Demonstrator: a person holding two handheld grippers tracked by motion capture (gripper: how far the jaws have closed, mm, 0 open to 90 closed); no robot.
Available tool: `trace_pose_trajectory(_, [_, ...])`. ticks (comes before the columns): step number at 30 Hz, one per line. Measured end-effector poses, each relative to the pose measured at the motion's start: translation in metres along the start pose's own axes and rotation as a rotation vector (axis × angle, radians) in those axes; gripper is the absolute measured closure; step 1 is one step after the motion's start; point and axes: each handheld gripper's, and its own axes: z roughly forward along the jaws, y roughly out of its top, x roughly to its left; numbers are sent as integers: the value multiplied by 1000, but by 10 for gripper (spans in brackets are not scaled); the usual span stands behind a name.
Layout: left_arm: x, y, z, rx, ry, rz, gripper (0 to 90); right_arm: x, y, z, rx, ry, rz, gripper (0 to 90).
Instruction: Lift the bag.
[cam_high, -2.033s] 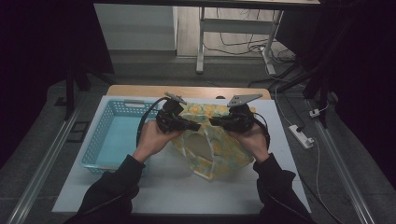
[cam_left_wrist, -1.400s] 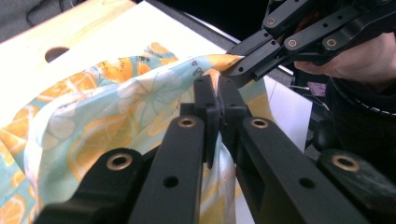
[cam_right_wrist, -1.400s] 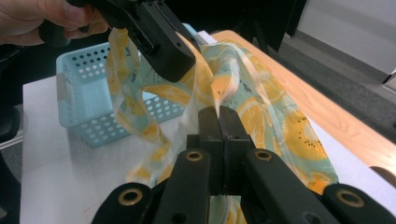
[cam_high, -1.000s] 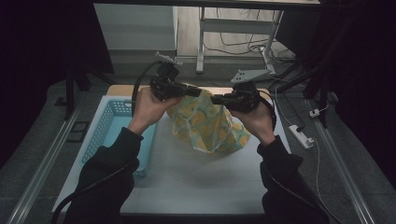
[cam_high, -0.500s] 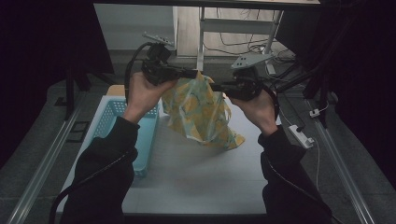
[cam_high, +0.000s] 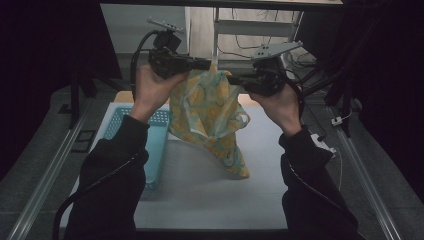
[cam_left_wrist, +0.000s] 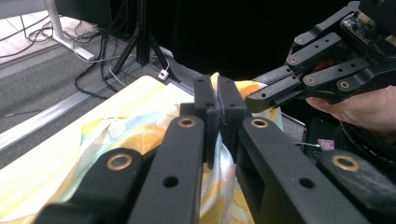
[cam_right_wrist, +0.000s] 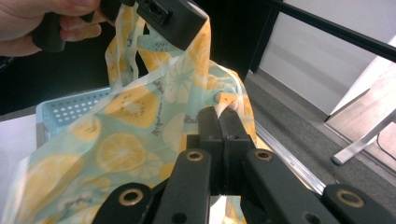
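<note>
while hanging above the white table (cam_high: 200, 200), the fruit-print plastic bag (cam_high: 210, 120) is being held at its top edge. the left gripper (cam_high: 206, 64) is pinching one side, jaws clamped on the film. the right gripper (cam_high: 235, 80) is pinching the other, beside a blue basket (cam_high: 117, 120).

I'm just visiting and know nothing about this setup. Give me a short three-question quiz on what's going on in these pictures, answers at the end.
1. True or false: the bag lies flat on the table.
2. What is the left gripper shut on? A) the basket B) the bag C) a cable
3. Fill in: the bag is printed with yellow ____ slices.

Key
1. False. Both grippers hold it up by its top edge, and it hangs above the table.
2. B. The left gripper view shows the jaws closed on the fabric; the right gripper pinches it too.
3. Lemon, or some citrus fruit, as the right gripper view shows.
</note>
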Motion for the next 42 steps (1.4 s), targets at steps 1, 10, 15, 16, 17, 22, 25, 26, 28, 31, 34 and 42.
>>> trace_pose_trajectory(1, [0, -1, 2, 2, 0, 0, 890, 0, 0, 0, 1, -1, 0, 900])
trace_pose_trajectory(10, [12, -14, 21, 29, -17, -14, 888, -4, -18, 9, 32, -5, 20, 900])
trace_pose_trajectory(15, [17, -23, 32, 58, -13, -11, 886, -10, -32, 16, 54, -2, 46, 900])
trace_pose_trajectory(16, [17, -26, 35, 64, -13, -10, 885, -11, -36, 18, 58, 1, 53, 899])
trace_pose_trajectory(17, [18, -29, 39, 74, -11, -6, 885, -12, -39, 20, 62, 4, 58, 899])
trace_pose_trajectory(22, [23, -43, 57, 114, -8, -4, 884, -14, -56, 30, 83, 22, 77, 898])
trace_pose_trajectory(25, [27, -52, 69, 138, -4, 0, 883, -16, -65, 35, 91, 36, 89, 898])
trace_pose_trajectory(26, [27, -55, 72, 145, -1, 5, 882, -16, -68, 37, 98, 43, 93, 898])
trace_pose_trajectory(28, [29, -61, 79, 161, 9, 17, 881, -17, -75, 42, 108, 43, 90, 898])
trace_pose_trajectory(31, [31, -68, 85, 173, 17, 16, 881, -18, -85, 47, 116, 41, 100, 898])
trace_pose_trajectory(34, [34, -75, 90, 181, 25, 16, 880, -19, -91, 50, 122, 41, 108, 898])
trace_pose_trajectory(42, [36, -88, 96, 191, 67, 44, 830, -22, -98, 52, 109, 30, 137, 843])
